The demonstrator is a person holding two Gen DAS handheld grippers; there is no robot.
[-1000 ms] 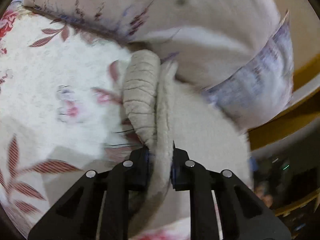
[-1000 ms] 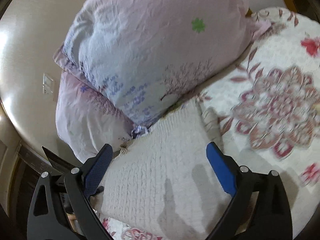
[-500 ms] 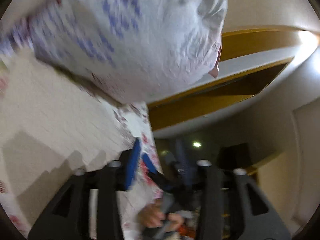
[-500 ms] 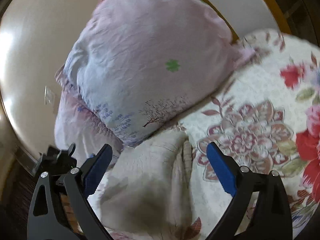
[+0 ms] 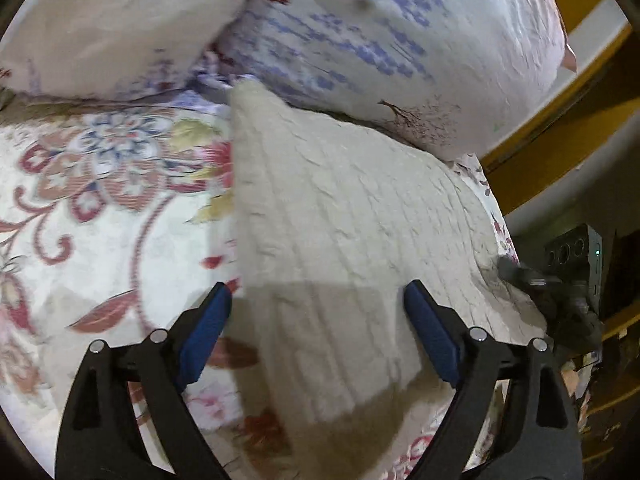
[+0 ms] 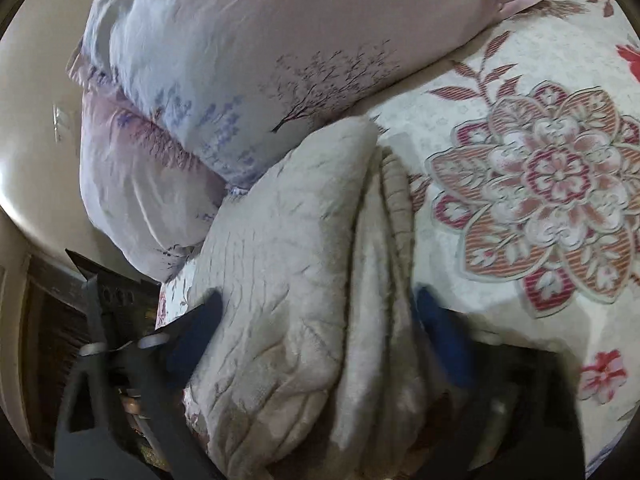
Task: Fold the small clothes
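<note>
Lengthwise, folded cream knit (image 5: 344, 240) toward pillows (image 5: 400, 40).

One cream knitted garment (image 5: 344, 216), folded, shows several stacked layers along its edge in the right wrist view (image 6: 288, 264). Two pillows: one with blue print and a tree motif (image 5: 400, 40), one plainer beside it (image 5: 112, 28); the right wrist view shows the same two, upper (image 6: 248, 52) and lower (image 6: 136, 184). One floral bedspread (image 5: 100, 200). Two grippers: left (image 5: 318, 320) with two blue-padded fingers (image 5: 204, 332), right (image 6: 316, 340) likewise, blurred. One dark device (image 5: 576, 256) at the bed's edge.
</note>
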